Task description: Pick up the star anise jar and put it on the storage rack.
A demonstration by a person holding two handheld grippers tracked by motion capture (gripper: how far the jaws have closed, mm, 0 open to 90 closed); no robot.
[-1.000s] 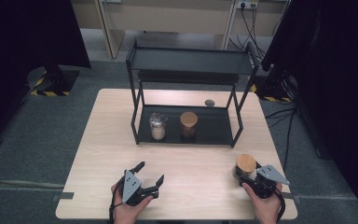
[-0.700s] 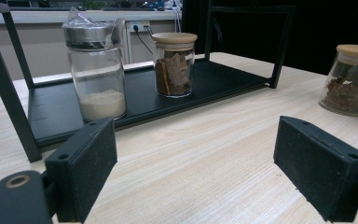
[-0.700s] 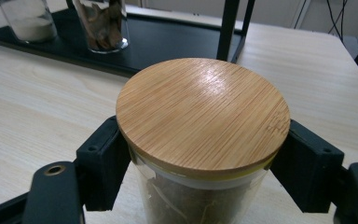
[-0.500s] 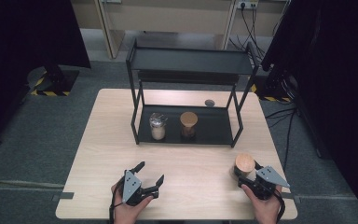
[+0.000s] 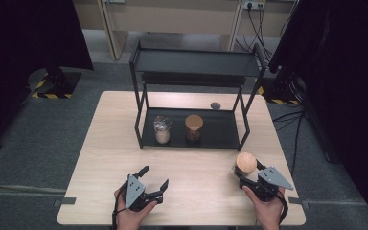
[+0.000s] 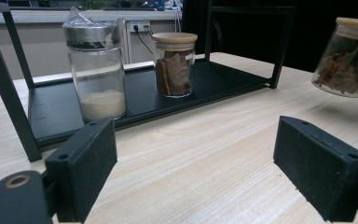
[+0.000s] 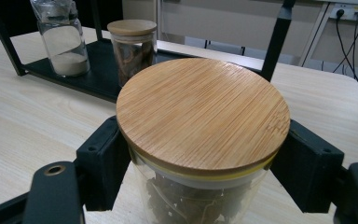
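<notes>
- The right gripper [image 5: 247, 176] clamps a glass jar with a bamboo lid [image 5: 246, 163] at the table's right front, jaws pressed against the glass just under the lid; the left gripper view shows the jar [image 6: 344, 57] tilted and off the wood.
- Over the past second the jar has drifted slightly left and forward, towards the black two-tier rack [image 5: 194, 62] (a small shift, but a start), which suggests the carry to the rack is under way.
- The left gripper [image 5: 153, 184] rests near the front edge, jaws spread wide and holding nothing, unmoved in that time.
- On the rack's lower shelf stand a metal-capped jar of white powder [image 5: 162, 130] and a second bamboo-lidded jar [image 5: 193, 127], side by side; bare shelf to their right looks the likely landing spot.
</notes>
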